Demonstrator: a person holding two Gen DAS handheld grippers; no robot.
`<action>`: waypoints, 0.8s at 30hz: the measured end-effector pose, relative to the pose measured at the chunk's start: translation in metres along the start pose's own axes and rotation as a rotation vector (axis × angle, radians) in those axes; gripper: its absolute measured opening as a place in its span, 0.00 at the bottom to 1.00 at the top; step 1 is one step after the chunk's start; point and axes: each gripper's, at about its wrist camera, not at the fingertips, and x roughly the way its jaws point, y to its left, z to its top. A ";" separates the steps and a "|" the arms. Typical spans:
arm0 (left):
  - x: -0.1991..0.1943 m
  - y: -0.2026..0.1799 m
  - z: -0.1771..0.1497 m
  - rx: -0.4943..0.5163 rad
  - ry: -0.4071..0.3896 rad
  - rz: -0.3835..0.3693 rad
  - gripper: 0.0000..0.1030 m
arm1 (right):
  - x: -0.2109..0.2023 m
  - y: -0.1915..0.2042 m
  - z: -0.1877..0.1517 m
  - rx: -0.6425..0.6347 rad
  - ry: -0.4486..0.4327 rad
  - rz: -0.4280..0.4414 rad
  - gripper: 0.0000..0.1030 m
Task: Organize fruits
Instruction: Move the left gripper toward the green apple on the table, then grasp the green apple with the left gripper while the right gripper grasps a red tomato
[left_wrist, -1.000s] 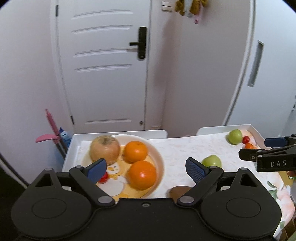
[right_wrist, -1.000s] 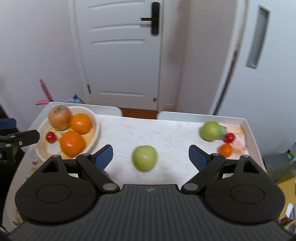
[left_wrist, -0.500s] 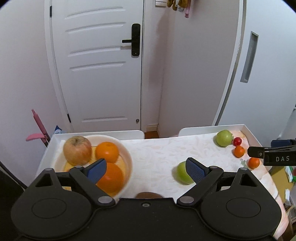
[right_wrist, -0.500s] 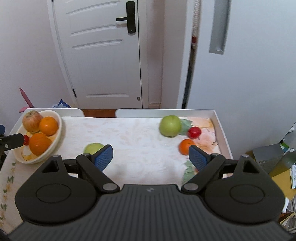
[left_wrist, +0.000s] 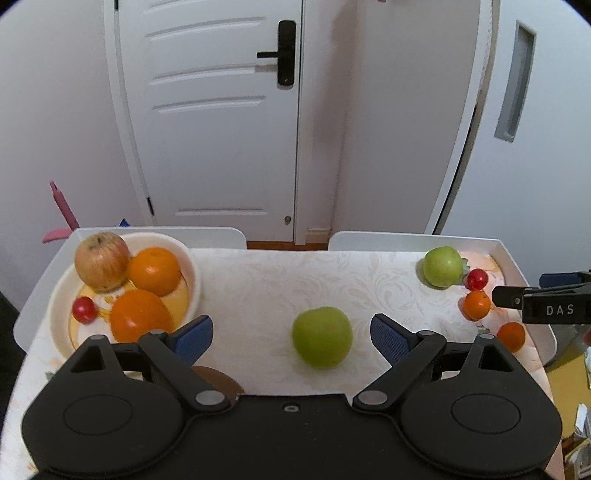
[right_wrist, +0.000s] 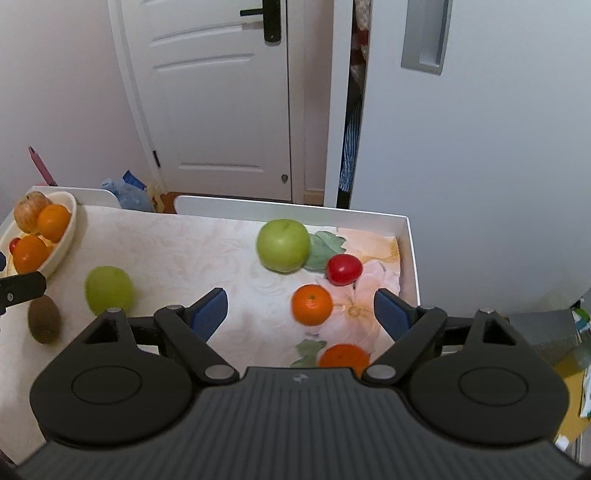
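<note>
1. Green apple (left_wrist: 322, 338) now sits centred between the wide-open left gripper (left_wrist: 291, 338) fingers; half a second ago it was by the right fingertip.
2. Right gripper (right_wrist: 301, 314), also wide, empty, frames a small orange (right_wrist: 311, 304).
3. Smooth-skinned, seemingly unbruised, the apple lies mid-table (left_wrist: 258, 280), near its front edge.
4. White door (left_wrist: 221, 110) behind.

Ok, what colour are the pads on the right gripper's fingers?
Blue pads on black fingers, clearest in the right wrist view.

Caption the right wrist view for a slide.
Open right gripper hovers over a small orange mandarin on the floral-clothed table.
</note>
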 end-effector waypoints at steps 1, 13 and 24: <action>0.004 -0.004 -0.001 -0.005 0.004 0.007 0.92 | 0.005 -0.004 0.002 -0.006 0.000 0.006 0.98; 0.053 -0.032 -0.004 -0.042 0.037 0.073 0.92 | 0.057 -0.033 0.013 -0.047 0.024 0.040 0.89; 0.082 -0.044 -0.008 -0.051 0.086 0.099 0.83 | 0.079 -0.042 0.016 -0.074 0.057 0.062 0.75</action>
